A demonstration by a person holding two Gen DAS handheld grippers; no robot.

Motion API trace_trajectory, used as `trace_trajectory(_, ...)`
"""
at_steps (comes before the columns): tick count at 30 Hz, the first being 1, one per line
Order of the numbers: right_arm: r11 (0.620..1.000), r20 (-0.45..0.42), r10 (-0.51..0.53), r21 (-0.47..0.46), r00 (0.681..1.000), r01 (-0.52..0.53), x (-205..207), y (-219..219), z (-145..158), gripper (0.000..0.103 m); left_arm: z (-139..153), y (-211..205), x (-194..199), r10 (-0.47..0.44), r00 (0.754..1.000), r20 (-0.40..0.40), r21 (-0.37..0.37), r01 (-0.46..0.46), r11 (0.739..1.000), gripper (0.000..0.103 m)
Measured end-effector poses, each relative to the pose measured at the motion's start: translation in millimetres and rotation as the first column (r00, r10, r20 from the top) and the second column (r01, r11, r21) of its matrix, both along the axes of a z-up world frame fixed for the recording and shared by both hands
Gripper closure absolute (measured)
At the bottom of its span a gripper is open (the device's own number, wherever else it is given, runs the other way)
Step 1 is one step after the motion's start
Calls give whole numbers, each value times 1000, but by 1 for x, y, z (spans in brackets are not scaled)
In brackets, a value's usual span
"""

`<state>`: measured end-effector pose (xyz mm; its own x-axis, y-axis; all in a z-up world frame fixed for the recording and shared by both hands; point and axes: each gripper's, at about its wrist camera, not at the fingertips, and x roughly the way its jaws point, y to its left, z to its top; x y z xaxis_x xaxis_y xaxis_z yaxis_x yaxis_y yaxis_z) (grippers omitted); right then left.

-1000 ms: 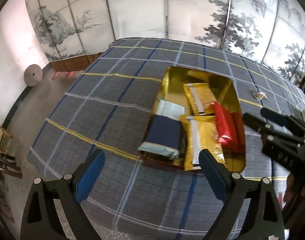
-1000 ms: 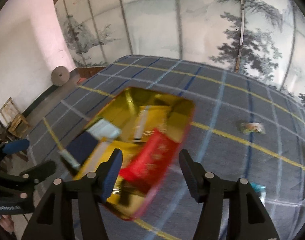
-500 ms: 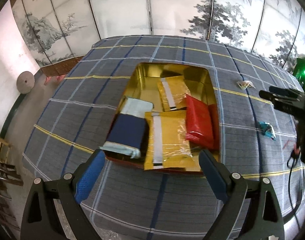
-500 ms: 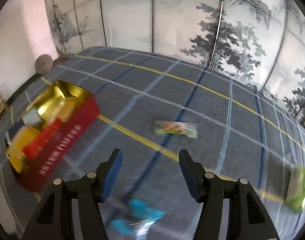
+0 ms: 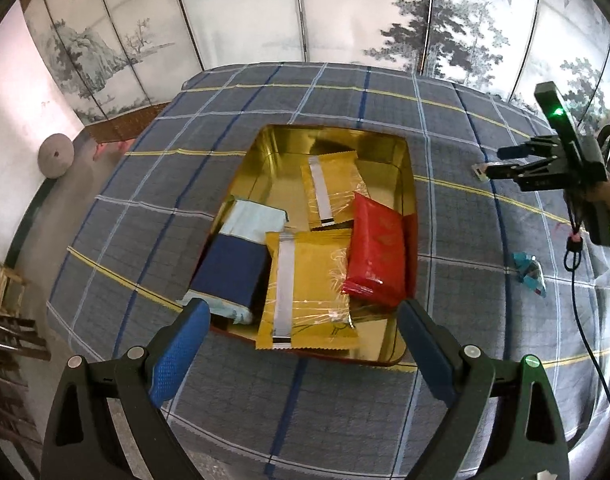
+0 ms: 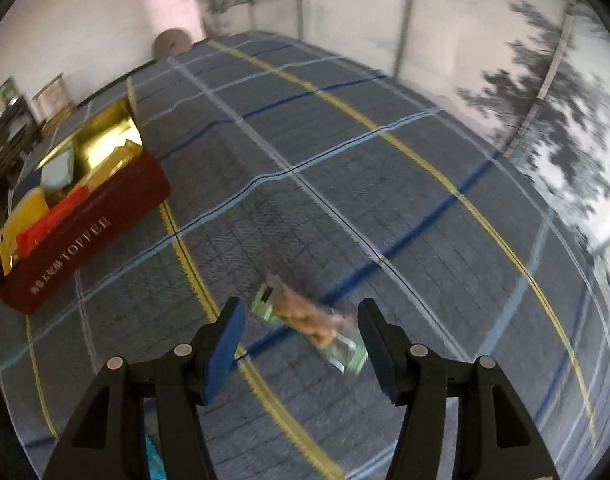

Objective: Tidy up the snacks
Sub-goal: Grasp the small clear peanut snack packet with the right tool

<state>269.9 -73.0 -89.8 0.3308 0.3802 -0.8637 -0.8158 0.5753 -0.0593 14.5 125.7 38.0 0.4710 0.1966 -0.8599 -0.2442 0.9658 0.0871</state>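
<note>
A red tin with a gold inside (image 5: 401,152) (image 6: 105,216) sits on the checked tablecloth. It holds two gold packets (image 5: 305,304), a red packet (image 5: 377,256) and a blue packet (image 5: 233,272). My left gripper (image 5: 301,344) is open and empty, just in front of the tin. My right gripper (image 6: 301,336) is open, its fingers either side of a small green-ended snack packet (image 6: 305,320) lying on the cloth. The right gripper also shows in the left wrist view (image 5: 513,160), over the same packet (image 5: 480,170). A blue wrapped candy (image 5: 527,274) lies right of the tin.
The checked tablecloth (image 5: 265,104) covers a large table. A painted folding screen (image 5: 345,12) stands behind it. A round grey stone (image 5: 57,155) leans on the left wall. A cable hangs from the right gripper.
My right gripper swung away from the tin to the right and came down around the small green-ended packet. My left gripper drew back slightly, now centred on the tin.
</note>
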Motion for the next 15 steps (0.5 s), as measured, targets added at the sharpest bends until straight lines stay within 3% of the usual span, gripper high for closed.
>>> trace_trajectory(5,998,-25,63,-23,998,-63,10,6,-9,44,-2,-4,9,-2,1000,-14,8,2,1000,10)
trace_trajectory(8,997,-37,80,-17,996,-81,6,4,-15,51,-5,-7,15,-9,1000,-22,3,9,1000,10)
trace_trajectory(12,998,-30,55,13,998,-55,-4,-5,-14,71,-9,-10,21,-20,999,-29,-11,20,1000,10)
trace_trajectory(15,999,1,29,12,1000,-29,-12,-11,-15,74,-11,-14,22,-32,999,-23,-23,32,999,10)
